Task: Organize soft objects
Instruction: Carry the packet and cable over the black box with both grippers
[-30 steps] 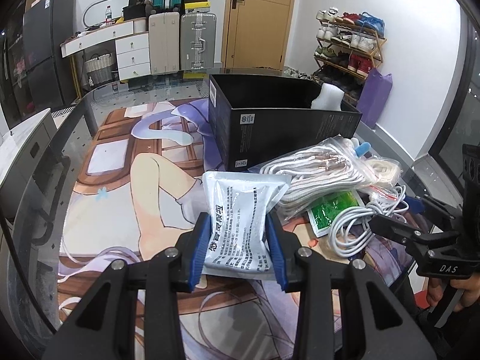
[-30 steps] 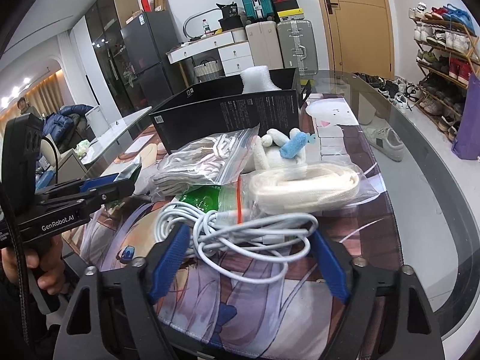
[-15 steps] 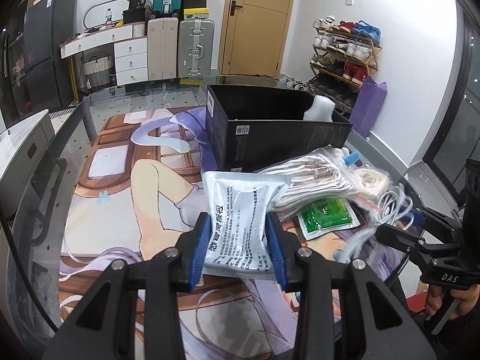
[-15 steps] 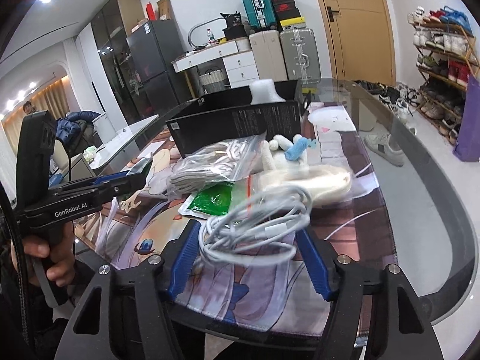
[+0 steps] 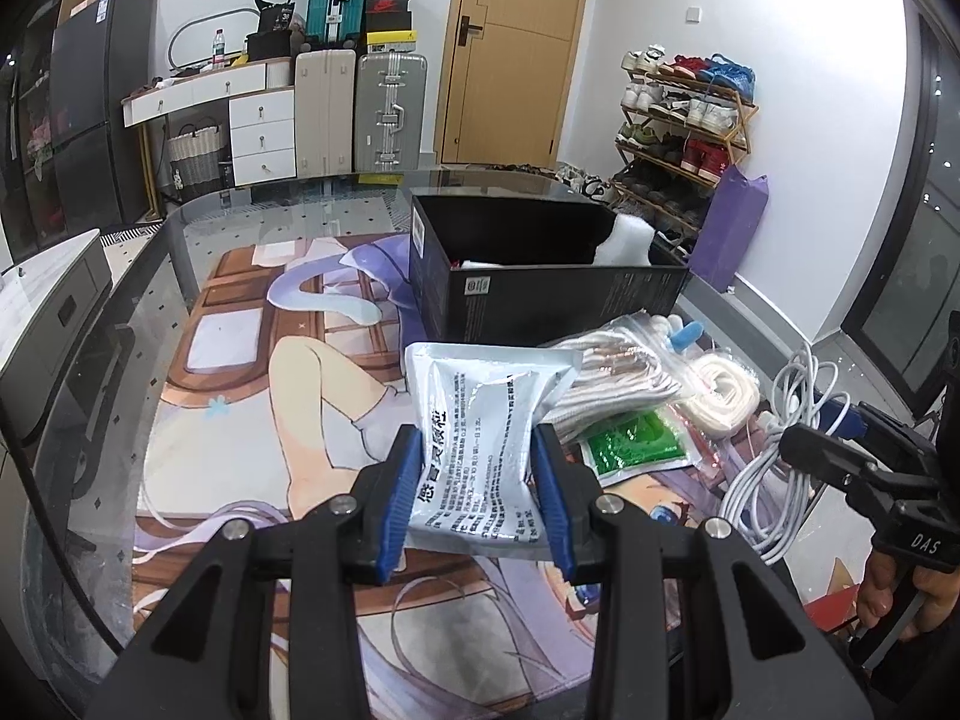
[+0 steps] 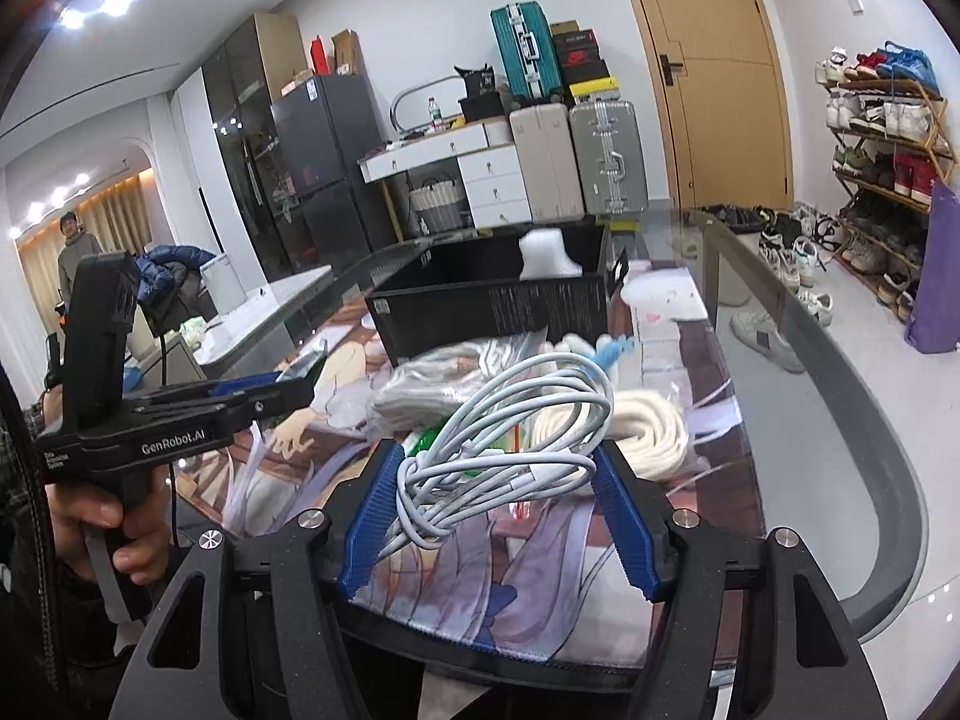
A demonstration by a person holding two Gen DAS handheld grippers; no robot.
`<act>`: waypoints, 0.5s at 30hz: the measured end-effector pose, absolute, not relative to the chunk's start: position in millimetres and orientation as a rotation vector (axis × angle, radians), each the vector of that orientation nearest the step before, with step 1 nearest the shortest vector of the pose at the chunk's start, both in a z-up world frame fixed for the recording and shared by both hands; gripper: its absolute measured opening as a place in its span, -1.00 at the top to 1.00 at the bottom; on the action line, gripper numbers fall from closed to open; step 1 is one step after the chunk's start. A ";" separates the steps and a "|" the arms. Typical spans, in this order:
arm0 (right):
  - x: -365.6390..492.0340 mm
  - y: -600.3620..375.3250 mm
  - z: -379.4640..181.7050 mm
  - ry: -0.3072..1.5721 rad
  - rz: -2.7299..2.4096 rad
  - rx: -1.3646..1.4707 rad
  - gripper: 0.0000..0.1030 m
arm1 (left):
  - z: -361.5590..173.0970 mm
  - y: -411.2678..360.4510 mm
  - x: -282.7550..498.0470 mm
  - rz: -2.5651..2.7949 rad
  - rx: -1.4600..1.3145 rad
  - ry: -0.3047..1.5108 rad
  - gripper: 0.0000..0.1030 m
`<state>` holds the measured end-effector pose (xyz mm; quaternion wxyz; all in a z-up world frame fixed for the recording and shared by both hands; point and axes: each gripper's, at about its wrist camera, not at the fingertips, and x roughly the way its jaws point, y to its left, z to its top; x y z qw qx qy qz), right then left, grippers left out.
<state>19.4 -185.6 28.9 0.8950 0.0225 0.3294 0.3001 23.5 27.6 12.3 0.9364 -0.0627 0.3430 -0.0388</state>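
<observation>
My left gripper (image 5: 477, 495) is shut on a silver foil pouch (image 5: 480, 420) with printed text and holds it above the printed mat. My right gripper (image 6: 498, 510) is shut on a bundle of white cable (image 6: 510, 444) and holds it lifted off the table; the bundle also shows in the left wrist view (image 5: 774, 462). A black open box (image 5: 540, 276) stands behind the pile, with a white foam piece (image 5: 624, 237) in its far corner. On the mat lie a clear bag of white cords (image 5: 618, 366), a coiled white rope (image 5: 723, 393) and a green packet (image 5: 636, 438).
The glass table's rounded edge (image 6: 870, 438) runs along the right. A small blue-and-white object (image 6: 609, 351) lies beside the box. Suitcases, drawers, a shoe rack and a purple bag (image 5: 729, 228) stand on the floor beyond. The mat's left part (image 5: 228, 420) is bare.
My right gripper has closed on the white cable bundle and lifted it off the mat. My left gripper still holds the pouch, slightly farther back from the box.
</observation>
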 end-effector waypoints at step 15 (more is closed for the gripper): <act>40.4 -184.0 62.5 0.590 0.598 0.028 -0.26 | 31.9 27.1 40.0 -0.088 -0.125 0.660 0.30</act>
